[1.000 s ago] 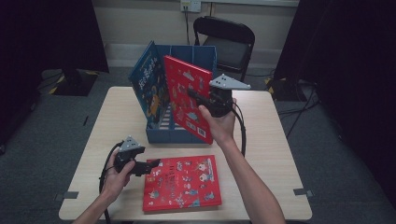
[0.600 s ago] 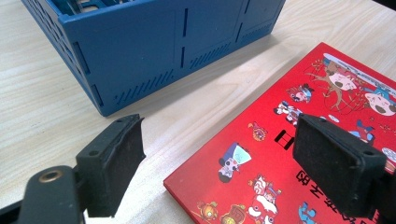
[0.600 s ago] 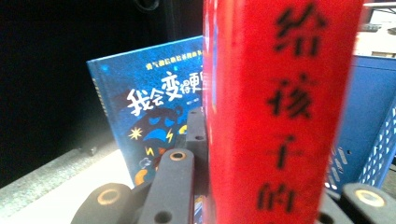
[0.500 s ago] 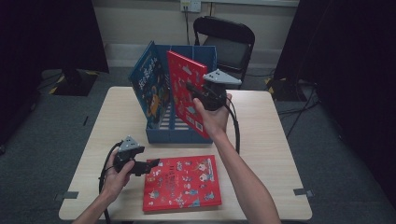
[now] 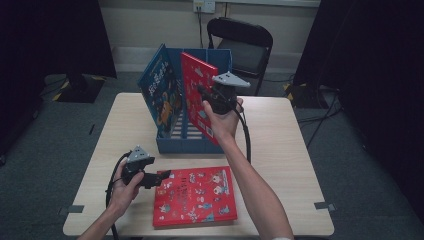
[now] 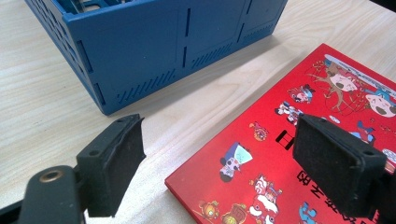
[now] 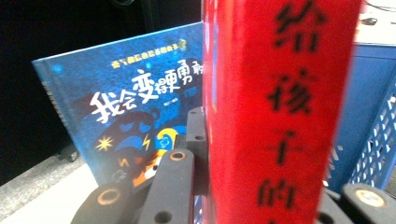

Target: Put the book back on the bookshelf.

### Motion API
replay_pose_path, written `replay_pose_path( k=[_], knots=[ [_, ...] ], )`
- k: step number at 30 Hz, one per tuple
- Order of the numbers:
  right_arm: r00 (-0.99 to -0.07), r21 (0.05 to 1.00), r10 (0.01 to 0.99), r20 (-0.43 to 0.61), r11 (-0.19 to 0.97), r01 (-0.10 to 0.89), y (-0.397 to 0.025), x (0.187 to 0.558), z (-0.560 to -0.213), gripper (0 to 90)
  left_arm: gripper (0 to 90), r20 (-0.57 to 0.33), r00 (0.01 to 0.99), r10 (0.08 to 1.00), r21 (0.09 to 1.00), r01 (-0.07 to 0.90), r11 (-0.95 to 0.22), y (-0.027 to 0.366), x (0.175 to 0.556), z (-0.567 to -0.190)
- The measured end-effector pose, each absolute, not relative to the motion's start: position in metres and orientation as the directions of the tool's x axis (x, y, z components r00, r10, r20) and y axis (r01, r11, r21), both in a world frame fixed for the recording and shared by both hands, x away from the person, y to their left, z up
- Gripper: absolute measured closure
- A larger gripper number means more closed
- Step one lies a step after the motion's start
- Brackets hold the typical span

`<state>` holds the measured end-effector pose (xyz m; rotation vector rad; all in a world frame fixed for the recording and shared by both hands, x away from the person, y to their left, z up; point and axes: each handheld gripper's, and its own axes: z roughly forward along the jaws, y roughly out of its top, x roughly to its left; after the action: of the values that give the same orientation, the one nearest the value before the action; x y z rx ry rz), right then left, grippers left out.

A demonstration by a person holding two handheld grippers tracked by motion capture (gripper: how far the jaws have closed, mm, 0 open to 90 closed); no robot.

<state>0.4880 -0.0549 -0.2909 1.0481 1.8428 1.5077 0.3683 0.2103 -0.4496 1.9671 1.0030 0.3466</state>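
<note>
A blue slotted crate [image 5: 190, 142] stands at the middle of the table. Inside it a blue picture book [image 5: 160, 95] leans to the left. My right gripper [image 5: 202, 92] is shut on the edge of a red picture book [image 5: 195, 80], held upright over the crate beside the blue one. The right gripper view has the red spine [image 7: 280, 116] between the jaws and the blue book [image 7: 130, 107] behind. A second red book [image 5: 195, 197] lies flat near the front edge. My left gripper [image 5: 162, 176] is open at its left edge, its pads [image 6: 116, 163] straddling the book's corner [image 6: 243, 186].
A black folding chair [image 5: 245, 45] stands behind the wooden table [image 5: 290, 130]. The crate's front wall [image 6: 154, 46] is close ahead of the left gripper. Cables trail from both grippers. Dark curtains hang on both sides.
My right gripper has carried the red book a little left and farther over the crate, standing it more upright. The left gripper has stayed in place.
</note>
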Motion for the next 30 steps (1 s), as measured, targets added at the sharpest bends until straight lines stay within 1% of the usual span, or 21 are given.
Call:
replay_pose_path(
  k=[14, 30],
  knots=[
    [-0.493, 0.97, 0.869, 0.039, 0.086, 0.228, -0.037, 0.506, -0.304, 80.7, 16.2, -0.133, 0.641, 0.756, 0.806, 0.513, -0.293, 0.208, 0.367, -0.45],
    [-0.442, 0.963, 0.895, 0.06, 0.065, 0.262, -0.024, 0.531, -0.321, 80.6, 16.3, -0.133, 0.645, 0.753, 0.805, 0.513, -0.297, 0.208, 0.367, -0.45]
  ],
)
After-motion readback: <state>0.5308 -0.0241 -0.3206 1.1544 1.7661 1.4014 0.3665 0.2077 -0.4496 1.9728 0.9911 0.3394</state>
